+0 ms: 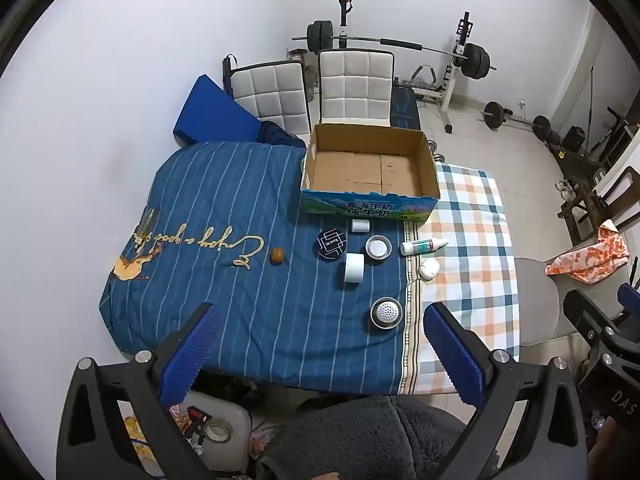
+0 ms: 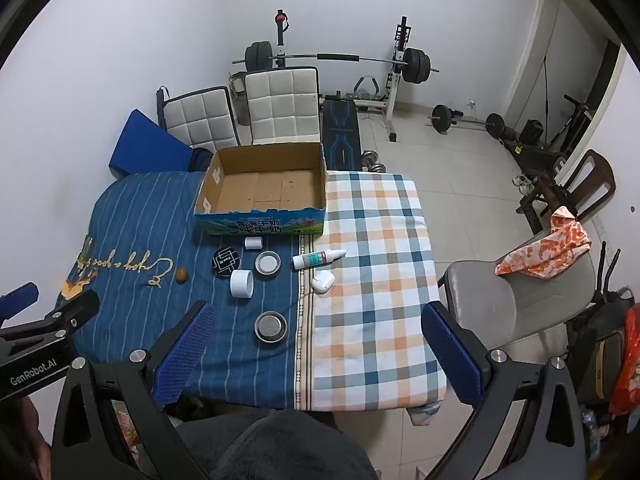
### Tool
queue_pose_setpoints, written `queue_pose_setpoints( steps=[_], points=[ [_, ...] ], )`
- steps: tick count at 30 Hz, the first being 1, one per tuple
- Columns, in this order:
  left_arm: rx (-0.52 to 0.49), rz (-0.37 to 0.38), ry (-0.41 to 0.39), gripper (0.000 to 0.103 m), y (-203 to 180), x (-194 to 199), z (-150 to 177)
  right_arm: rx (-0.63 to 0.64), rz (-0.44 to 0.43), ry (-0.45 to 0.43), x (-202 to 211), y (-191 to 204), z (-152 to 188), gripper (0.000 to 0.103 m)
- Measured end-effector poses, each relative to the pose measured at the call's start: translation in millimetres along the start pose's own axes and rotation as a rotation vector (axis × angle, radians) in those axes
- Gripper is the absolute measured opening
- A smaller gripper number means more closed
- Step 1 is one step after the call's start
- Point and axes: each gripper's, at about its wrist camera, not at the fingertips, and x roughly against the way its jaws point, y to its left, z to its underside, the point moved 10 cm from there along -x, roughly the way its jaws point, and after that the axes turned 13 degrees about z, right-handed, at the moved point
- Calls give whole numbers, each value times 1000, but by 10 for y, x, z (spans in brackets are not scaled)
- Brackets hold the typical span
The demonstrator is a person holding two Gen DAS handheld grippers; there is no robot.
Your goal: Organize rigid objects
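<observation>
An open, empty cardboard box (image 1: 370,168) (image 2: 264,192) stands at the far side of the cloth-covered table. In front of it lie a black round tin (image 1: 330,243) (image 2: 226,262), a small white cap (image 1: 360,225) (image 2: 253,243), a silver dish (image 1: 378,247) (image 2: 268,262), a white cylinder (image 1: 354,267) (image 2: 241,284), a white spray bottle (image 1: 423,245) (image 2: 318,258), a white round piece (image 1: 429,269) (image 2: 323,282), a metal strainer lid (image 1: 385,313) (image 2: 271,327) and a small brown nut (image 1: 277,256) (image 2: 181,274). My left gripper (image 1: 320,356) and right gripper (image 2: 320,356) are open and empty, above the table's near edge.
Two white padded chairs (image 1: 352,84) and a blue cushion (image 1: 212,112) stand behind the table. A grey chair (image 2: 500,304) with an orange cloth (image 2: 548,248) stands at the right. Weight bench and barbells (image 2: 360,64) line the far wall.
</observation>
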Motion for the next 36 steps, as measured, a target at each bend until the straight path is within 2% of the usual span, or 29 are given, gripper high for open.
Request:
queue_pose_setpoints(
  steps=[36],
  points=[
    [2,36,4,103,-44,-88,-6,-1,0,-5,-45,44,-15,103]
  ],
)
